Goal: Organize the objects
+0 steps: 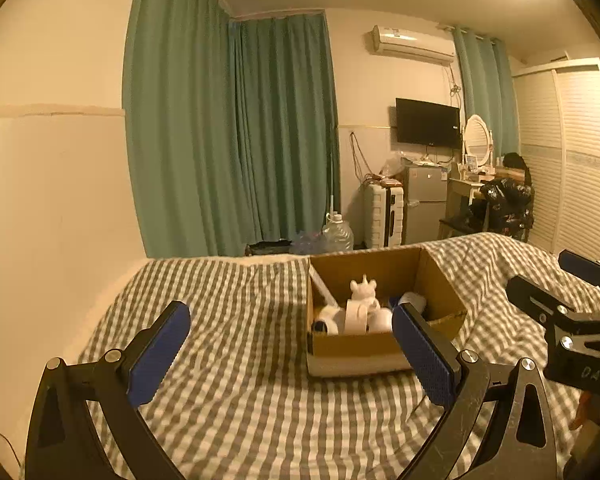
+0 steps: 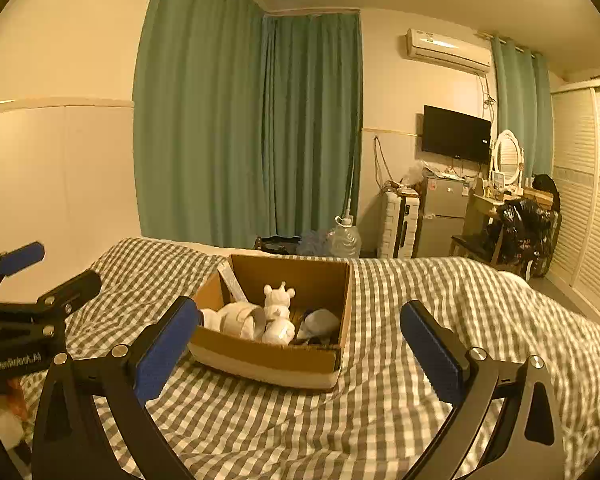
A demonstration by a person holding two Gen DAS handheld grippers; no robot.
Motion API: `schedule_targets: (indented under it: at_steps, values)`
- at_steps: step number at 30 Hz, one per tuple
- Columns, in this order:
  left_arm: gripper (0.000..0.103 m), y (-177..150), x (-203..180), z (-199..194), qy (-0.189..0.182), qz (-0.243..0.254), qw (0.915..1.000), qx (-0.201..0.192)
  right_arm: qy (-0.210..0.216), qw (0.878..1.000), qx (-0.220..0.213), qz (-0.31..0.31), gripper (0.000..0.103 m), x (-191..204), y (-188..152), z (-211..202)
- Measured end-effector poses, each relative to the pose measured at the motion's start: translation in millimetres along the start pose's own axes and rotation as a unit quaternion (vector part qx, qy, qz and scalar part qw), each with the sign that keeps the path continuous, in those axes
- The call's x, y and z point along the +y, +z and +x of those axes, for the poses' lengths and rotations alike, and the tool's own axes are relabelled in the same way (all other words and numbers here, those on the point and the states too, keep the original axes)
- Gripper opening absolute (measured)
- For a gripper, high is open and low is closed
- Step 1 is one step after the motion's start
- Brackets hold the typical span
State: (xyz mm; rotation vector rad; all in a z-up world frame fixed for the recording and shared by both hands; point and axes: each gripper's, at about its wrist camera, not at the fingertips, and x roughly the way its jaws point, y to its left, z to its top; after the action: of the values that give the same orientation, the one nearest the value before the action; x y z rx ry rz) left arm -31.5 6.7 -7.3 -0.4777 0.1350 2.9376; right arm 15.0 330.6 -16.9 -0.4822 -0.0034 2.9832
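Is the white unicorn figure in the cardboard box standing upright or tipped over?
Upright: the white unicorn figure stands in the cardboard box, head and horn on top.

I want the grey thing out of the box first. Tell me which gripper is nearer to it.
Right, probably. The grey object lies at the right end of the box; the right gripper faces it, the left gripper points left of the box.

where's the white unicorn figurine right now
The white unicorn figurine stands upright inside the cardboard box on the checkered bed, centre of both wrist views, between the white tape rolls and a grey object.
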Motion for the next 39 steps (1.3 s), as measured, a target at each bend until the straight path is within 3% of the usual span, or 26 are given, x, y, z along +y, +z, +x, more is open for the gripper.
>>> schedule_targets:
  at_steps: [6, 13, 23, 39]
  values:
    - [0.103, -21.0, 6.6, 0.7, 0.024, -0.010, 0.9996, 0.007, -0.022, 0.999, -0.025, -0.009, 0.102, 2.0, -22.9, -4.0]
    - [0.103, -26.9, 10.3, 2.0, 0.011, -0.023, 0.9995, 0.016, -0.035, 0.999, -0.035, 0.000, 0.102, -4.8, -28.3, -4.6]
    - [0.103, -30.2, 1.8, 4.1, 0.007, -0.004, 0.9998, 0.019, -0.029, 0.999, -0.027, 0.006, 0.102, -5.7, -33.3, -3.9]
    - [0.103, -32.5, 3.9, 6.2, 0.005, -0.017, 0.9994, 0.028, -0.024, 0.999, -0.018, -0.012, 0.102, 2.8, -37.2, 0.3]
